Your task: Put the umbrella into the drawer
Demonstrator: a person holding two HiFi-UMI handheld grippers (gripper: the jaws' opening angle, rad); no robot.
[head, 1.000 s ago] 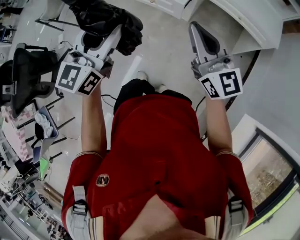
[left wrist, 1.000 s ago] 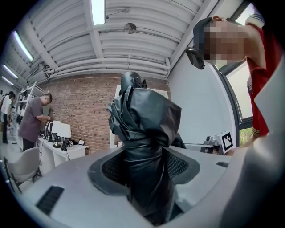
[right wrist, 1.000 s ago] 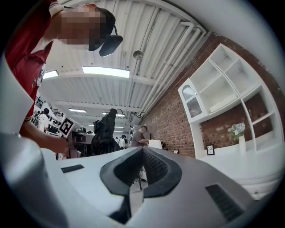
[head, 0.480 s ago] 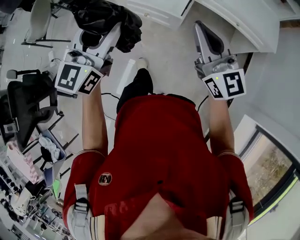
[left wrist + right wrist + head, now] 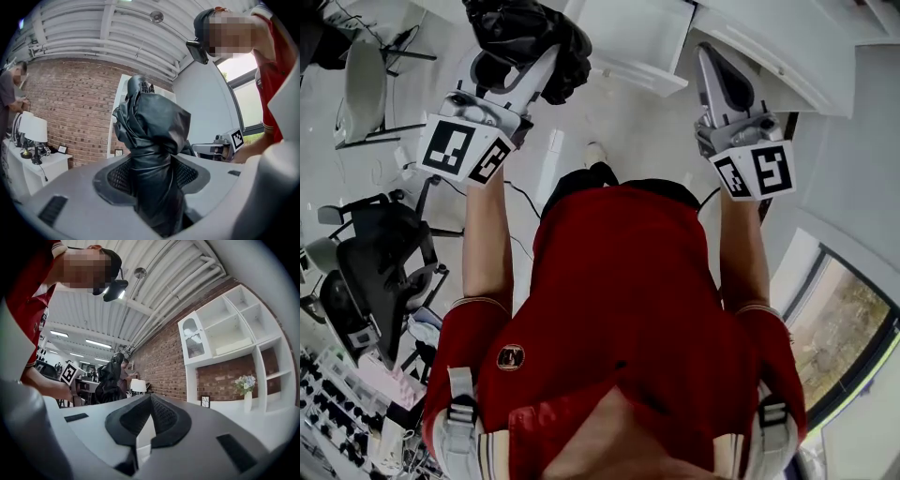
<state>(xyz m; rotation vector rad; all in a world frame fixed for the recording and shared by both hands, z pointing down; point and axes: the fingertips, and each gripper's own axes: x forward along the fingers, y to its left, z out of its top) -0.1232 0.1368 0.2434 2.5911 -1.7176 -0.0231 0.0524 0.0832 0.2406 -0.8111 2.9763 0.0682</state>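
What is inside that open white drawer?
Only a bare pale bottom shows in the open white drawer. The folded black fabric umbrella in the left hand-held gripper covers its left corner; its far end is out of frame.

Your left tongs (image 5: 546, 61) hide the lower end of the umbrella (image 5: 520, 33); the head view's top edge cuts off its upper folds and part of the drawer (image 5: 637, 42).

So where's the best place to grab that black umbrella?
Take the umbrella at its narrow, tightly wrapped waist, where the left gripper pinches it, jaws closing from both sides across its length. The bunched fabric above looks loose and bulky.
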